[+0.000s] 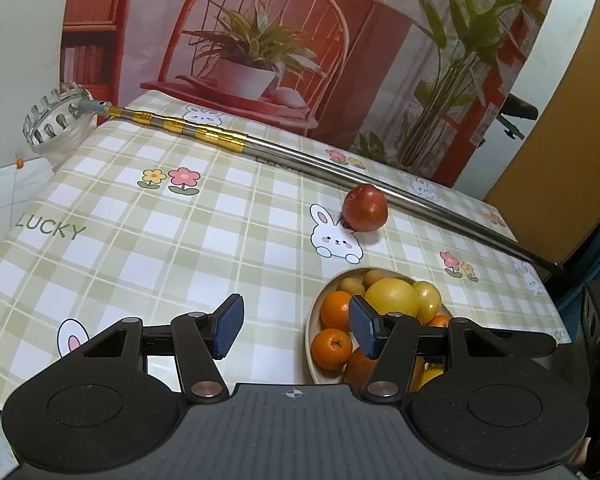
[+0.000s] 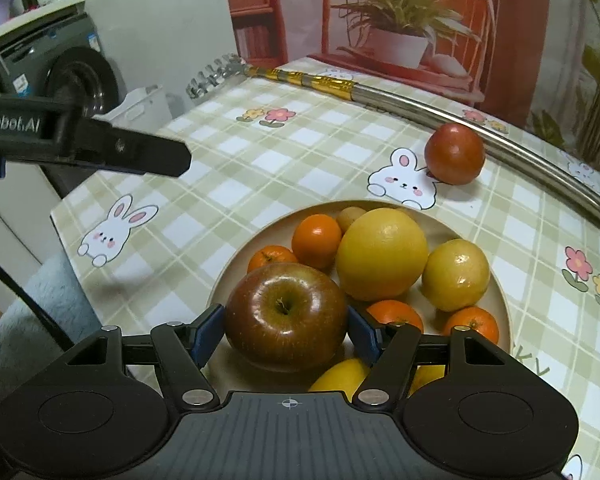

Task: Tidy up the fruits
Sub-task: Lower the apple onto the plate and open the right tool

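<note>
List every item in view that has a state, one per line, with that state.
Right tool: shut on the apple.
Apple: gripped, stem up, over the plate.
Left tool: open, nothing between its pads.
Plate: on the table, filled with citrus fruit.
Tomato: loose on the tablecloth, outside the plate.
Fruit picker pole: lying flat across the table.
</note>
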